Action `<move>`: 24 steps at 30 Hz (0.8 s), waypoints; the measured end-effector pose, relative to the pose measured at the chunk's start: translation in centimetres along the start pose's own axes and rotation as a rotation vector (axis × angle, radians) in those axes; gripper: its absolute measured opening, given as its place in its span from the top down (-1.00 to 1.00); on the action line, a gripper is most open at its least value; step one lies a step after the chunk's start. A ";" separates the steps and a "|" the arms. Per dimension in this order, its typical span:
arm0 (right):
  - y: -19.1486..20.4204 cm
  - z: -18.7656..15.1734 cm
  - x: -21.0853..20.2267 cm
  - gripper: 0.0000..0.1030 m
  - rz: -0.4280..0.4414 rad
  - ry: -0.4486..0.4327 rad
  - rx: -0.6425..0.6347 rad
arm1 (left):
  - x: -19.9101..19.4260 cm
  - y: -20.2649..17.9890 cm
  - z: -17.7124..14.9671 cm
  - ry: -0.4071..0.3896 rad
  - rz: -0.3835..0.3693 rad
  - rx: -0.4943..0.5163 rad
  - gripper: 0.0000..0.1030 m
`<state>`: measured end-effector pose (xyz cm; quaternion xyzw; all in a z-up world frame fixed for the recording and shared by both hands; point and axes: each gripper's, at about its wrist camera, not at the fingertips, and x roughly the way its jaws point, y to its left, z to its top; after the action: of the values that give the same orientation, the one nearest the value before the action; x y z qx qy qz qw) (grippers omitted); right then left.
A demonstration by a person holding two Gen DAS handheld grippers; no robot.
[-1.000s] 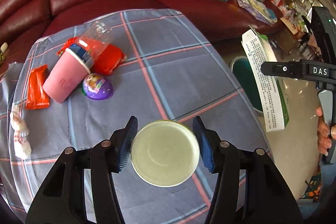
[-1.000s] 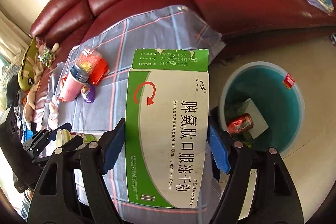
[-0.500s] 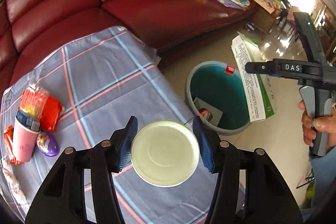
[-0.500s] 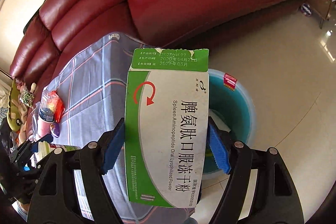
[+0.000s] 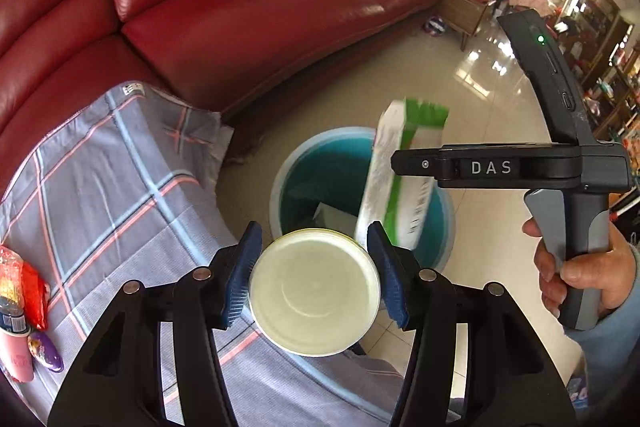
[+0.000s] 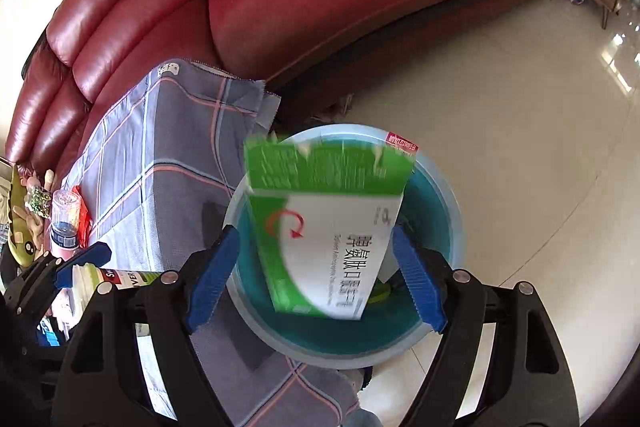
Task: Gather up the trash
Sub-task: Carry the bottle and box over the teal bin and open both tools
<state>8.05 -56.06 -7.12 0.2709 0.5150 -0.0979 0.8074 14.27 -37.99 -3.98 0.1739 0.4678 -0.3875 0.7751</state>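
Trash here is 2 items: a round pale-bottomed container [image 5: 314, 291] and a green-and-white medicine box [image 5: 400, 183]. From the left wrist view, the left gripper [image 5: 314, 271] clamps the container across its width, both blue pads against its sides, held just short of the teal bin [image 5: 280, 187] that stands on the floor beside the cloth-covered table [image 5: 120, 179]. That position looks like waiting for its turn over the bin. A hand [image 5: 576, 267] holds the right gripper [image 5: 412, 167] above the bin, with the blurred box beside it. More trash sits at the table's far left, a pink cup [image 5: 14, 355] among it.

From the right wrist view, the right gripper [image 6: 316, 275] points down over the bin [image 6: 448, 211] with its jaws opening; the box [image 6: 328, 231] is tilted and blurred, clear of both pads [image 6: 214, 275], apparently dropping in.
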 end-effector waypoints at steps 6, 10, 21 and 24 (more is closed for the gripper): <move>-1.0 0.0 -0.2 -0.57 -0.013 0.014 0.007 | 1.9 -1.1 1.0 0.017 -0.030 0.011 -0.08; -1.9 -0.2 -0.7 -0.70 -0.025 0.007 0.028 | 3.2 -1.9 1.2 0.037 -0.041 0.015 -0.08; -3.4 -0.7 -1.2 -0.76 -0.065 0.020 0.060 | 5.9 -3.0 1.4 0.070 -0.018 0.021 -0.22; -3.3 -0.8 -1.3 -0.77 -0.072 0.018 0.060 | 5.4 -3.0 1.2 0.046 0.009 0.024 -0.68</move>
<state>5.41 -58.52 -7.35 0.2770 0.5284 -0.1400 0.7902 14.07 -43.01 -7.73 0.1944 0.4801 -0.3852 0.7637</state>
